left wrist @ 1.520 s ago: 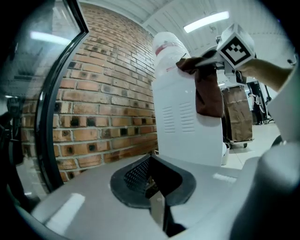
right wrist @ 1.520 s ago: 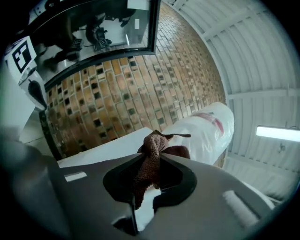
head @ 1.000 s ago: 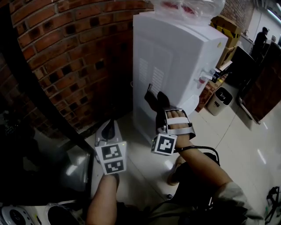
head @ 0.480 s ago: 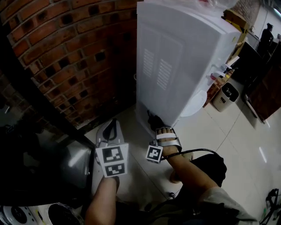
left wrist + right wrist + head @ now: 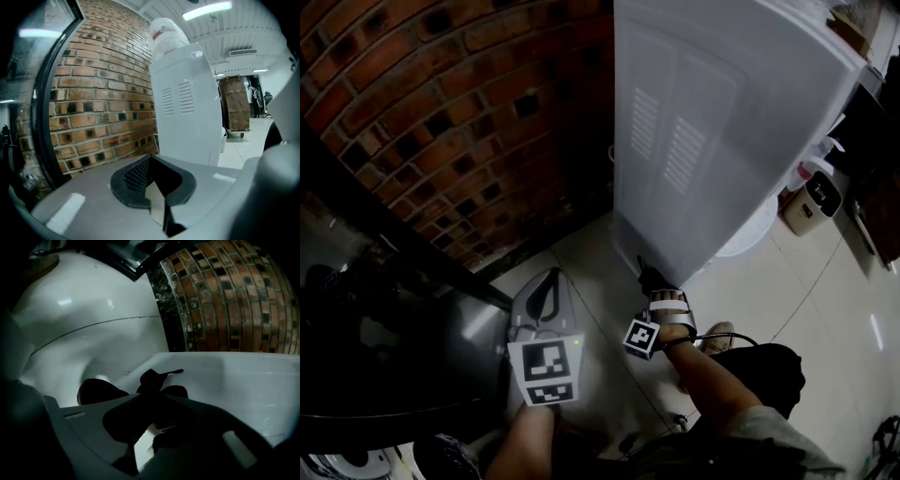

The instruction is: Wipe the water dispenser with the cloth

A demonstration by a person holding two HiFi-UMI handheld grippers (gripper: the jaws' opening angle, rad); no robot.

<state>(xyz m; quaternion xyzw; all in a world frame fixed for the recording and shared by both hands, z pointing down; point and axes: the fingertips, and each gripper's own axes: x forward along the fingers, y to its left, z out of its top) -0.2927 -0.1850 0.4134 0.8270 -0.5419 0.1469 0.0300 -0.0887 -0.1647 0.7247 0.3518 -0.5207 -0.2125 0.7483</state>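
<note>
The white water dispenser (image 5: 722, 141) stands against the brick wall, its vented side panel facing me. My right gripper (image 5: 654, 284) is low at the bottom edge of that panel, shut on a dark cloth (image 5: 649, 277) that presses on the white surface. In the right gripper view the cloth (image 5: 152, 379) bunches out past the jaws onto the dispenser's panel (image 5: 243, 380). My left gripper (image 5: 546, 292) hangs left of the dispenser, apart from it, jaws shut and empty. The left gripper view looks along those jaws (image 5: 152, 180) to the dispenser (image 5: 187, 103) and the bottle (image 5: 166, 33) on top of it.
A brick wall (image 5: 441, 122) runs behind and left of the dispenser. A black-framed glass panel (image 5: 384, 328) stands at the left. A small bin (image 5: 814, 202) sits on the tiled floor (image 5: 825, 300) to the right. My shoe (image 5: 714, 333) is near the dispenser's base.
My right gripper has slid the cloth down the dispenser's side panel, from mid-height to the bottom edge. The left gripper has hardly moved.
</note>
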